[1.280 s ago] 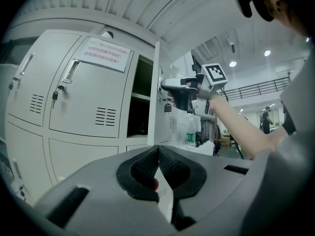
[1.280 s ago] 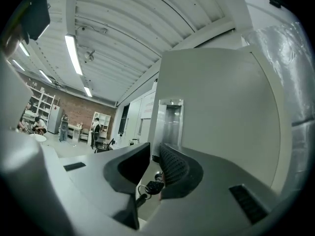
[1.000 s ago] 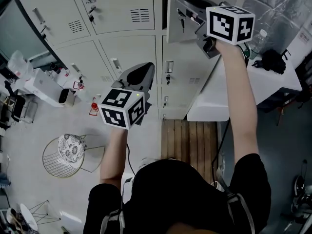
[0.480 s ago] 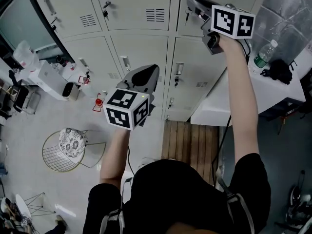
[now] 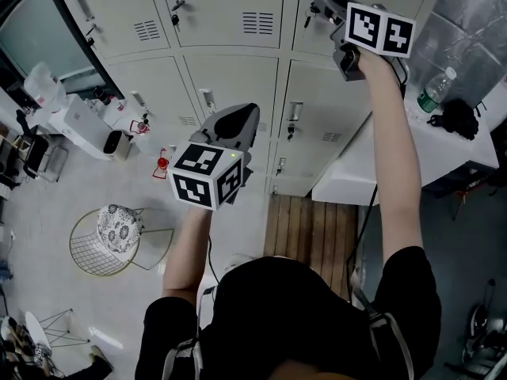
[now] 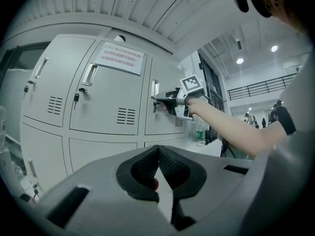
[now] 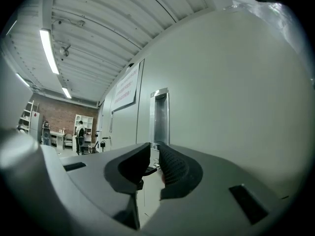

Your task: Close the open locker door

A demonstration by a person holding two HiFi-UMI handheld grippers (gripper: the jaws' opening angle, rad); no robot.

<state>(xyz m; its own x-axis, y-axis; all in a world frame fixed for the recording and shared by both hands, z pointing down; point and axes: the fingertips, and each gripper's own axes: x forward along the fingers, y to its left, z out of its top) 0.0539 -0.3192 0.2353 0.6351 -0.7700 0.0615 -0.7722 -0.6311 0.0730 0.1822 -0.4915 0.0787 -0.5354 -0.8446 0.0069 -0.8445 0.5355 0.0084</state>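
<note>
**A:** Head view first: where is the locker door?
**B:** Top right, level with its neighbours. The right gripper has its tips at the handle.
**A:** Its fingers?
**B:** Closing, with a narrow gap left. A small dark piece shows in it; whether it is pinched I can't tell.
**A:** Left gripper?
**B:** Lower, clear of the lockers, fingers together on nothing.

Person wears a black short-sleeved top; grey webbing straps cross both shoulders. On the left gripper: grey shell, black ribbed pads, white cube with black square markers.
</note>
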